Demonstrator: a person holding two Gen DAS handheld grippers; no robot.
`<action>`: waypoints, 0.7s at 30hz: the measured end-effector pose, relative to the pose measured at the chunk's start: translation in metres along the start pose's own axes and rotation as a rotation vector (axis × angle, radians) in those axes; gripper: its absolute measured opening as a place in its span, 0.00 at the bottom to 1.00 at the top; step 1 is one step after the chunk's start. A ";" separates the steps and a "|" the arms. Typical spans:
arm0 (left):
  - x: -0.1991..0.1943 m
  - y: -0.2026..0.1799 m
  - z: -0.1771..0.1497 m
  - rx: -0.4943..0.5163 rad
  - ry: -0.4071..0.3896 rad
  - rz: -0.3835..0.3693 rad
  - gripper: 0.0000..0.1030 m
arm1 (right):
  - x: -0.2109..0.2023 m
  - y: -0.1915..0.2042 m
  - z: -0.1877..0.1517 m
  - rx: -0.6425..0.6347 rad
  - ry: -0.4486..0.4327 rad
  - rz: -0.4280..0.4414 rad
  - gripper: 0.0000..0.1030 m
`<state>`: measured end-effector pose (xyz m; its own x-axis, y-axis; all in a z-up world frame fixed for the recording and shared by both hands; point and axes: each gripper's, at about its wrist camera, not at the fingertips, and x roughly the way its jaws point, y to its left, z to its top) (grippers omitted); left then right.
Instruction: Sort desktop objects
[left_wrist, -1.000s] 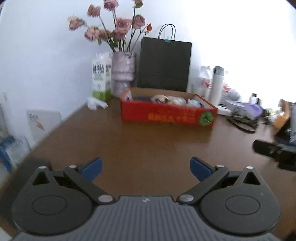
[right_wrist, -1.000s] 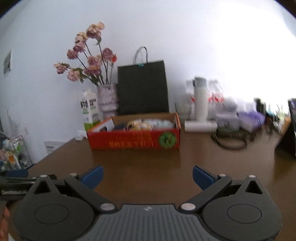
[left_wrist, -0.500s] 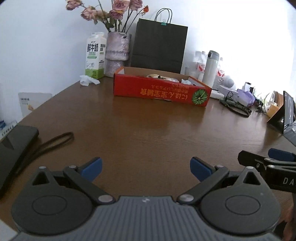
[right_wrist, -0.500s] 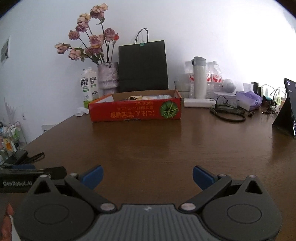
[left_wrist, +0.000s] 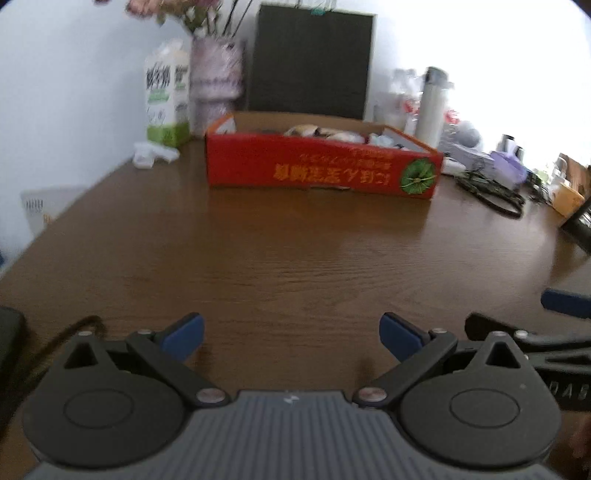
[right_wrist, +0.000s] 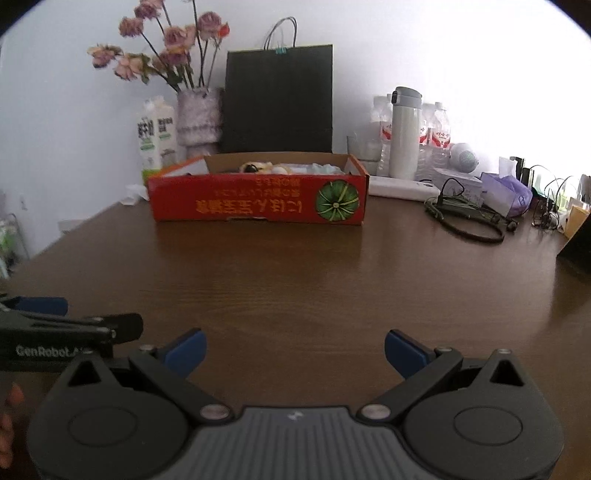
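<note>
Left gripper (left_wrist: 291, 338) wide and empty, right gripper (right_wrist: 293, 349) wide and empty, red box (right_wrist: 258, 199) well ahead on brown table (right_wrist: 295, 280)

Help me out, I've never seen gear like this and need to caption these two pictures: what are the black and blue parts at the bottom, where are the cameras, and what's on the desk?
No robot arm here. A person holds a two-finger gripper in each hand, and each gripper carries a wide-angle camera looking forward along its fingers. One picture comes from the left gripper, the other from the right gripper. The blue pieces are the fingertip pads. Both grippers are open and hold nothing.

They hover over a brown wooden table. At its far side sits a red cardboard box with a few items inside, too blurred to name. Behind it stand a milk carton, a vase of dried roses, a black paper bag and a white thermos. A coiled cable lies to the right.
</note>
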<state>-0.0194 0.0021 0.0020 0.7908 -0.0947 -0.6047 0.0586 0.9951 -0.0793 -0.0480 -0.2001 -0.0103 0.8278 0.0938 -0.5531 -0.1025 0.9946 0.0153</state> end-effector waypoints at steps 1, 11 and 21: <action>0.004 0.002 0.003 -0.017 0.006 -0.005 1.00 | 0.005 -0.002 0.003 0.007 0.004 0.010 1.00; 0.031 -0.003 0.015 0.075 0.046 0.052 1.00 | 0.051 -0.010 0.018 0.014 0.109 0.002 1.00; 0.031 -0.002 0.015 0.051 0.047 0.074 1.00 | 0.057 -0.010 0.022 0.011 0.113 -0.009 1.00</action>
<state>0.0140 -0.0028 -0.0041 0.7650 -0.0205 -0.6438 0.0328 0.9994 0.0072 0.0121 -0.2039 -0.0236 0.7610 0.0798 -0.6438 -0.0890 0.9959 0.0182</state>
